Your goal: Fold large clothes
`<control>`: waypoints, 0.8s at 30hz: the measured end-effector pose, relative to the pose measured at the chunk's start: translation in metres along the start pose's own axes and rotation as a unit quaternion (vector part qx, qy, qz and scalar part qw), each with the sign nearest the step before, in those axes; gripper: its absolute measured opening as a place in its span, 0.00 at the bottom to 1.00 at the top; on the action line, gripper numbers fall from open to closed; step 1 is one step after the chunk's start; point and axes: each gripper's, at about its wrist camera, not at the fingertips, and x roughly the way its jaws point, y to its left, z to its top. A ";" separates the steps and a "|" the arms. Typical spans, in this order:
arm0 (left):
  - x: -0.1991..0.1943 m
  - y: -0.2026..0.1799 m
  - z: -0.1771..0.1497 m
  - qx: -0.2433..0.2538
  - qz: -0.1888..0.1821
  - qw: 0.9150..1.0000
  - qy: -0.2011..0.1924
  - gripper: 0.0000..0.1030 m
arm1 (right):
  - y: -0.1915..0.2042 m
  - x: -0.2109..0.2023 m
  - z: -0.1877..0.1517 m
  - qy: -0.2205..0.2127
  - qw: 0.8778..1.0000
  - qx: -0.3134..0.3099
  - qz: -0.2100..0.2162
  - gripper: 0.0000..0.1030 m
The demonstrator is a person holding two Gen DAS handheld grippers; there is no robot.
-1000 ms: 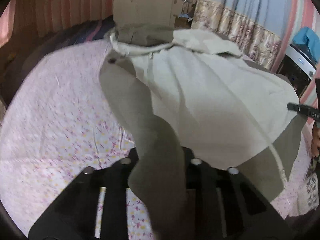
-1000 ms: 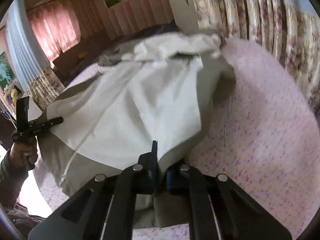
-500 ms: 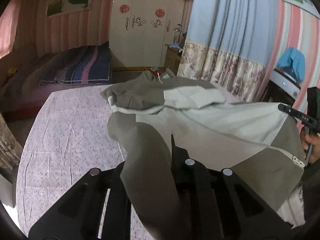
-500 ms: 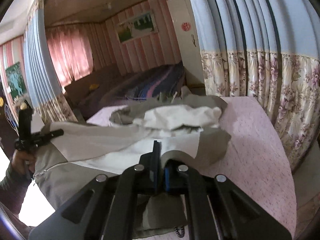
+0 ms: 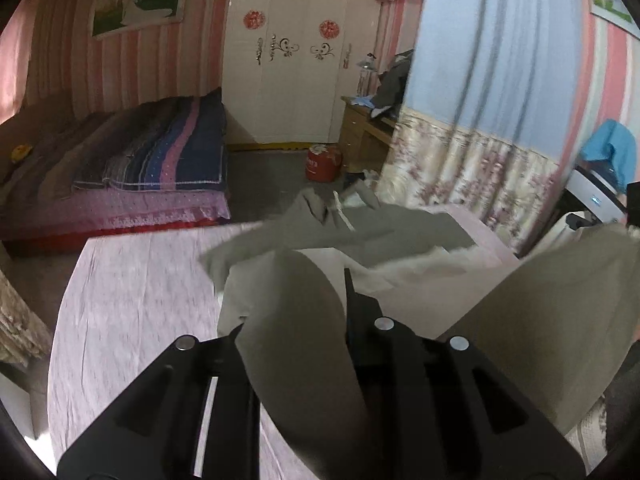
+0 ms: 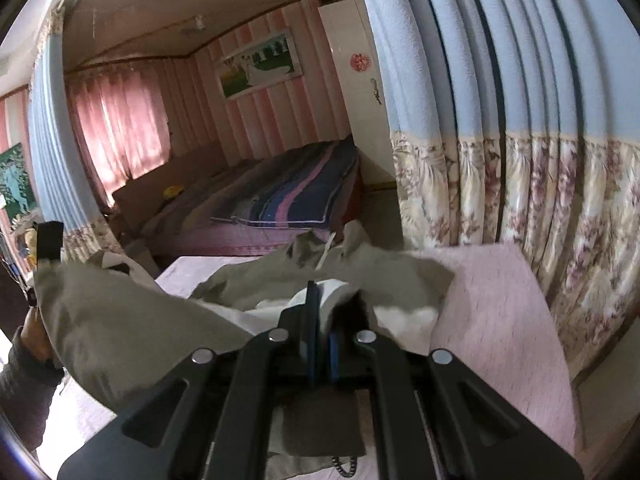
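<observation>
So at this point I had the jacket (image 5: pixel 304 320) pinched in both grippers. The left gripper (image 5: pixel 316 332) was clamped on a grey flap that filled the lower middle of its frame, with one dark finger edge poking up just right of the cloth. The right gripper (image 6: pixel 320 320) had its fingers nearly together on a grey-and-white bit of hem at the centre bottom of its view.

The near edge was held up off the pink sheet (image 5: pixel 132 300), while the collar end lay bunched at mid-frame, at the sheet's far edge in front of the floral curtain (image 5: pixel 460 168). My guess at why: gripping two points along one edge keeps it straight, so the lifted half can be carried over the half lying flat. The fabric sagged between the two grips, so it looked soft and floppy; I'd want them level or the fold goes crooked.

The far bed (image 6: pixel 280 200) in the upper middle wasn't involved.
</observation>
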 end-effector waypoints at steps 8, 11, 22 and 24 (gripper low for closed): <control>0.084 0.019 0.047 -0.007 0.016 0.999 0.027 0.16 | -0.022 0.090 0.041 0.030 0.999 0.001 -0.026 0.04; 0.119 0.032 0.057 -0.016 0.017 0.999 0.049 0.18 | -0.031 0.126 0.047 0.053 0.998 0.004 -0.039 0.04; 0.253 0.078 0.049 -0.105 0.018 0.980 0.166 0.43 | -0.089 0.252 0.027 0.177 0.977 0.072 -0.090 0.08; 0.254 0.093 0.046 -0.157 -0.021 0.973 0.165 0.61 | -0.104 0.254 0.025 0.177 0.974 0.122 -0.074 0.13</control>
